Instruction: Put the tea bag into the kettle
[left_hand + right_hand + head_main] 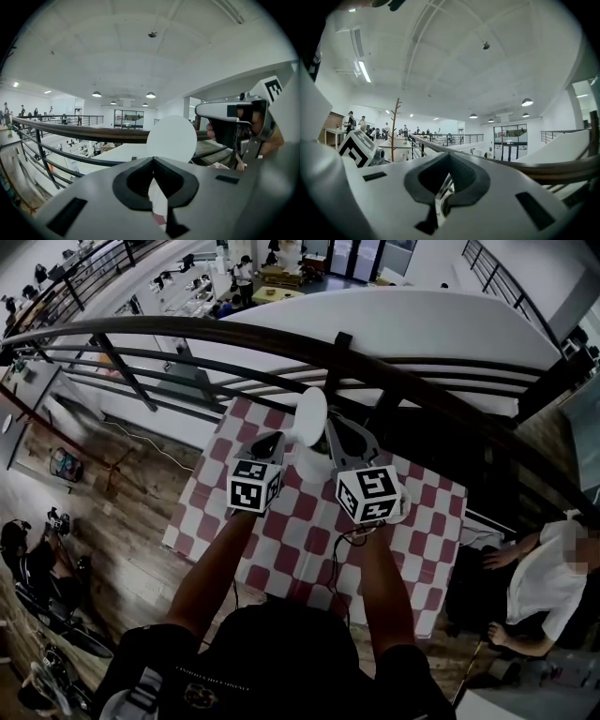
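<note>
Left gripper (152, 159) clenched on the lower edge of an upright white round lid (171, 138); right gripper (449, 158) clenched shut, a shiny curved rim (442, 191) showing below it; white kettle (302, 465) between both grippers on red-and-white checked table (281, 540); tea bag cannot be made out.

Your head camera looks steeply down on the checkered table (291, 545), mid-frame. The cameras riding your left gripper (271, 440) and right gripper (331, 429) face outward from close behind the jaws, and all three views share the dark railing (93, 133).
</note>
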`<state>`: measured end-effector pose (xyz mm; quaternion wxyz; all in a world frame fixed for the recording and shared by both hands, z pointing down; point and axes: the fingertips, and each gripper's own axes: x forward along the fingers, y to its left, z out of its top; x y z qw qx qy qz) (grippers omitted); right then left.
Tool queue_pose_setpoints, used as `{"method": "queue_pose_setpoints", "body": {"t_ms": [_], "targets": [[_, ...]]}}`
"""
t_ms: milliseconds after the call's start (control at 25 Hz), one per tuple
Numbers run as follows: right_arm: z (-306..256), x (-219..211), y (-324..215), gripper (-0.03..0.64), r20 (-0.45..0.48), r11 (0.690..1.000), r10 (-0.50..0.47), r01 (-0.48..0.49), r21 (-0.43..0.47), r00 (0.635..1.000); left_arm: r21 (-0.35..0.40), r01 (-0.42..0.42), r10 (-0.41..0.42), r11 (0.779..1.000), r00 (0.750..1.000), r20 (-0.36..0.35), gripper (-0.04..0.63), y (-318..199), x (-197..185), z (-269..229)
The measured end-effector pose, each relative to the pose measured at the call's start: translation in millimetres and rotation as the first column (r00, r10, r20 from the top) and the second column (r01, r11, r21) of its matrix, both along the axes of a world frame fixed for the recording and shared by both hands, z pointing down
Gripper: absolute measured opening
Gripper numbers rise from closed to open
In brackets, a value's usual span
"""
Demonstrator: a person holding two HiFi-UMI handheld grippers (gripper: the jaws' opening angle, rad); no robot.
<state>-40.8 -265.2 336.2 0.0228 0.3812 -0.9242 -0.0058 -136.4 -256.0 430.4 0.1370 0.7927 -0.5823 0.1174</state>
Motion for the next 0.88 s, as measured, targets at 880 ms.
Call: {"method": "queue_pose_setpoints", "body": {"t_ms": [880], "targets": [[72.0,34.5,-33.2,0.014,-0.05,0.982,0.122,-0.128,-0.136,0.991,-0.053,-0.002,0.002,0.999,1.0,-0.014,0.003,-9.7,16.0,30.7]]}}
